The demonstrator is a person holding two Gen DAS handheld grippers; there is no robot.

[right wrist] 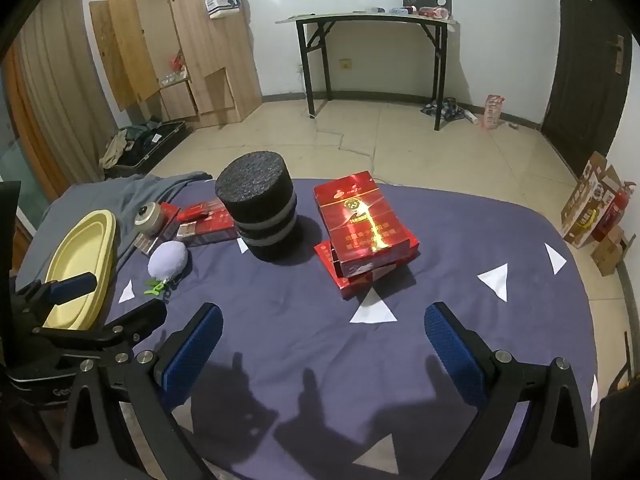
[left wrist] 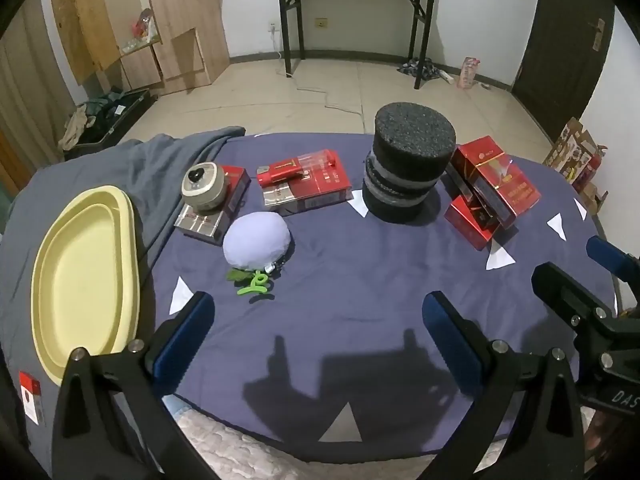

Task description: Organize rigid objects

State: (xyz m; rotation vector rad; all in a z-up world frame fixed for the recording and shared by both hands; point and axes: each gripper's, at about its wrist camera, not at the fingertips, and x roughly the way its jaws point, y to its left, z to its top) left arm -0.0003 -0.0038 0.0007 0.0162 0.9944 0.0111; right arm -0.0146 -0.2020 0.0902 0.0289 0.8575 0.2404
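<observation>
The rigid things lie spread over a bed covered in a dark blue sheet (left wrist: 340,292) with white triangles. A black foam cylinder (left wrist: 412,168), coarse-grained and banded with pale grey rings, stands upright near the middle. To its right, glossy red boxes (left wrist: 490,190) with gold print are stacked crookedly, the top one askew on the lower. To its left lies a flat red box (left wrist: 316,192) with a red stapler-like tool (left wrist: 280,172) on top of it, and further left a round beige tin (left wrist: 204,186) with a dark knob sits on another red and silver box (left wrist: 208,220). In front of that, a soft lilac pouch (left wrist: 256,242), dome-shaped, lies touching a bright green plastic clip (left wrist: 254,286). At the left edge, on a rumpled grey blanket (left wrist: 160,172), rests a pale yellow oval tray (left wrist: 80,280), smooth plastic, nothing in it, seemingly two nested

The left claw (left wrist: 320,340) hangs over bare sheet near the bed's front edge, its blue ribbed pads (left wrist: 184,340) spread wide with nothing between them. The right claw (right wrist: 324,352) is equally wide and empty, below the red stack
</observation>
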